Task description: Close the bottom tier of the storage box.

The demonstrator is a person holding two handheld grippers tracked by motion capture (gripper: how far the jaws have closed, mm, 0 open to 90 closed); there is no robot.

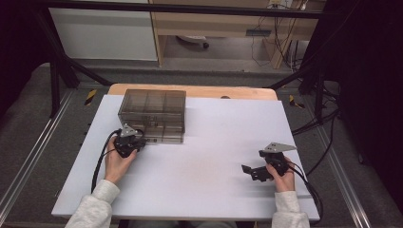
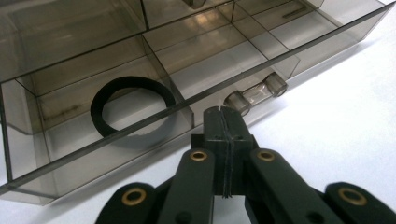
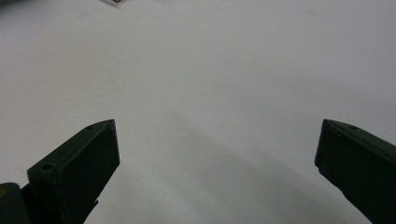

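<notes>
Nearest the person, the right gripper (image 1: 252,172) sits low over the bare white table (image 1: 209,161), well to the right of the smoky clear drawer box (image 1: 153,115) and nearer the person than it; in the right gripper view its two jaws stand wide apart with nothing between them. Farther in, the left gripper (image 1: 134,141) is right at the box's front lower edge. In the left gripper view its jaws are pressed together, their tips just below the clear bar handle (image 2: 256,93) of the bottom drawer (image 2: 140,116), which stands pulled out a little from the box; whether they pinch the handle I cannot tell. Inside that drawer's left compartment lies a black ring (image 2: 133,105), flat on the floor behind the front wall.
</notes>
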